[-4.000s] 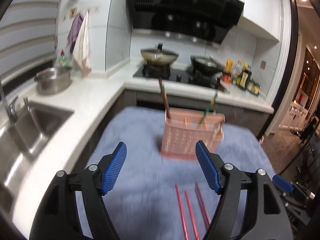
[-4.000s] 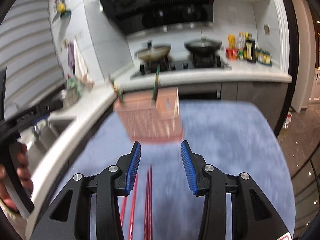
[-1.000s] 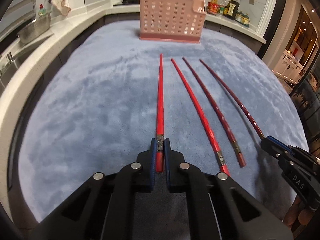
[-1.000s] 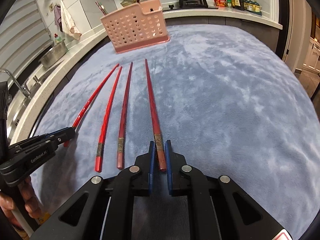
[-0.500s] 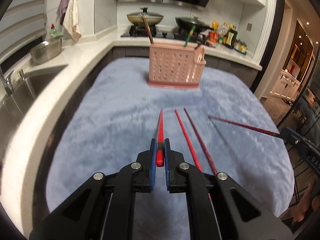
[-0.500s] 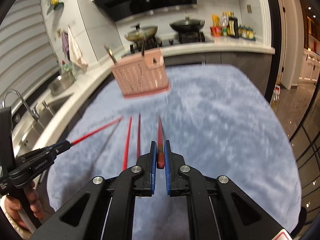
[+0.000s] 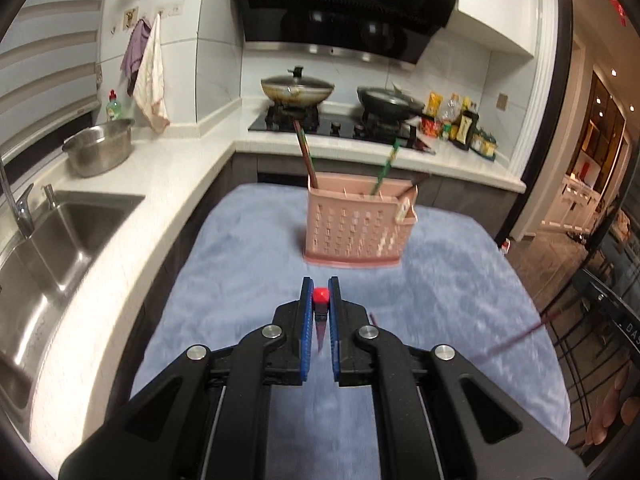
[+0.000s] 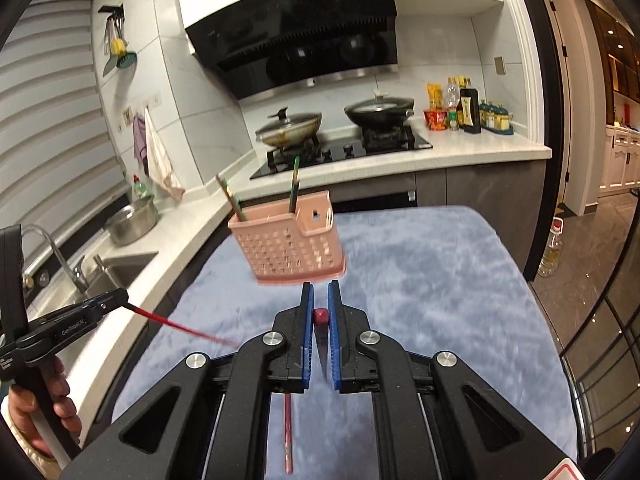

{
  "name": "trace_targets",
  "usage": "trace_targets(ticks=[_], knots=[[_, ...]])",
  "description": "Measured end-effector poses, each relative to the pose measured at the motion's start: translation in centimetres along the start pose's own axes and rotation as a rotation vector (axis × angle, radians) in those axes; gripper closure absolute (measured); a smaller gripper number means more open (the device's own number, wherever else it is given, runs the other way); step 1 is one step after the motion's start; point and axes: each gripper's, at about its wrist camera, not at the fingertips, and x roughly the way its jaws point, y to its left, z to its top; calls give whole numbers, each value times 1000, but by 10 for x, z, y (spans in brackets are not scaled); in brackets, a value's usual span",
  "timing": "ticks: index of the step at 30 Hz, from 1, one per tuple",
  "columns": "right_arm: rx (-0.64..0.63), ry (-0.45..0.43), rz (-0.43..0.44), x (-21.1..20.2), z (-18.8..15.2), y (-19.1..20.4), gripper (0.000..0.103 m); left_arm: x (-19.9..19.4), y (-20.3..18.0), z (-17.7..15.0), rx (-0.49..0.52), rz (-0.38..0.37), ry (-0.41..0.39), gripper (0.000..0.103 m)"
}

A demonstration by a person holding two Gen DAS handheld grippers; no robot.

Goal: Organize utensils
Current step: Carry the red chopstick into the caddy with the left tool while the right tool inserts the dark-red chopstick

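A: Status, near first?

B: Left hand-held gripper point(image 7: 320, 312) is clamped on a bright red chopstick point(image 7: 320, 295), butt end toward the lens, shaft hanging down between the pads. Right hand-held gripper point(image 8: 320, 318) is pinched on a darker red chopstick point(image 8: 320, 317) the same way. Both are lifted clear of the blue cloth point(image 7: 248, 280) on the table.

A: Anything left lying down?

B: One reddish chopstick on the cloth point(image 8: 287, 436), seen under the right tool, long axis running roughly toward the holder.

A: Target?

B: Pink perforated holder point(image 7: 356, 226), upright at the far end of the cloth, straight ahead of both tools and below them. A few sticks already stand in it. My read: each held stick's long axis is near vertical, so the move is forward and down into an open slot. From the right camera the holder looks closer and slightly left of centre; which hand is nearer I can't say for sure.

A: Readable text?

B: "GenRobot.AI" on the left tool's body in the right view. "DAS" partly visible on the right tool in the left view. Hood brand and bottle labels are too small.
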Motion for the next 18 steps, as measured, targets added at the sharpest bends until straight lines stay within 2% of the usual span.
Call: trace_targets(ticks=[5,12,18], knots=[[12,-37,24,5,28,-4,96,2,4,33,-20,-15,-38,96],[30,-101,109,19,80,5,96,1,7,86,-37,-50,-123,96],[12,-195,130,45,140,23,96,6,2,146,-41,-41,-225,96]])
